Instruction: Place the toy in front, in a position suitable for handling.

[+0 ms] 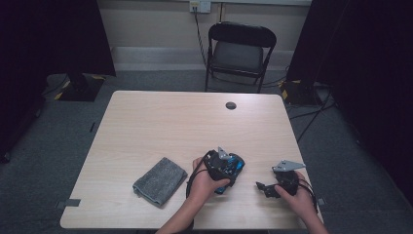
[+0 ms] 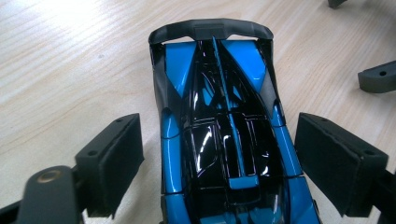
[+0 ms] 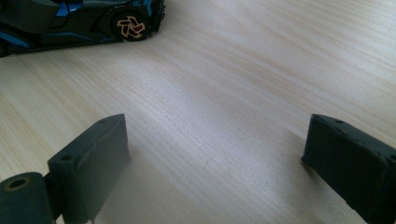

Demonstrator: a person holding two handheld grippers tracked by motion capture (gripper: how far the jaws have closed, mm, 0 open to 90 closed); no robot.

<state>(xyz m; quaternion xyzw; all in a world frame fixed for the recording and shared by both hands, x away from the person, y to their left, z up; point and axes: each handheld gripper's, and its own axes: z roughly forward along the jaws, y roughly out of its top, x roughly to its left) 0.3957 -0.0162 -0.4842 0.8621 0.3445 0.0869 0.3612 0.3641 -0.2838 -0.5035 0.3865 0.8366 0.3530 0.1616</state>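
- Toy car (image 2: 224, 135), blue and black, sits on the wooden table (image 1: 160, 122), near the front edge, right of centre.
- In the left gripper view the car lies lengthwise between the jaws, rear wing (image 2: 211, 29) pointing away from the camera.
- Left gripper (image 1: 225, 168) is over the car; jaws spread wide, one pad on each flank, small gaps on both sides, pads not touching the bodywork.
- Person's left hand (image 1: 204, 183) wraps the gripper body from below and left in the high view.
- Right gripper (image 1: 265, 187) is to the right of the car, close to the front table edge, held by the right hand (image 1: 299, 195).
- Right gripper jaws spread wide with bare tabletop between them, gripping nothing.
- In the right gripper view the car (image 3: 79, 21) shows side-on at top left, well clear of the jaws; one wheel (image 3: 130, 25) with an orange spoke pattern is visible.
- Right gripper's fingertips (image 2: 379, 77) appear at the right edge of the left gripper view, apart from the car.
- Grey folded cloth (image 1: 159, 180) lies on the table left of the left hand, apart from car and grippers.
- Small dark round port (image 1: 231, 105) is in the tabletop near the far edge.
- Black folding chair (image 1: 238, 51) stands behind the table on the grey floor (image 1: 160, 80).
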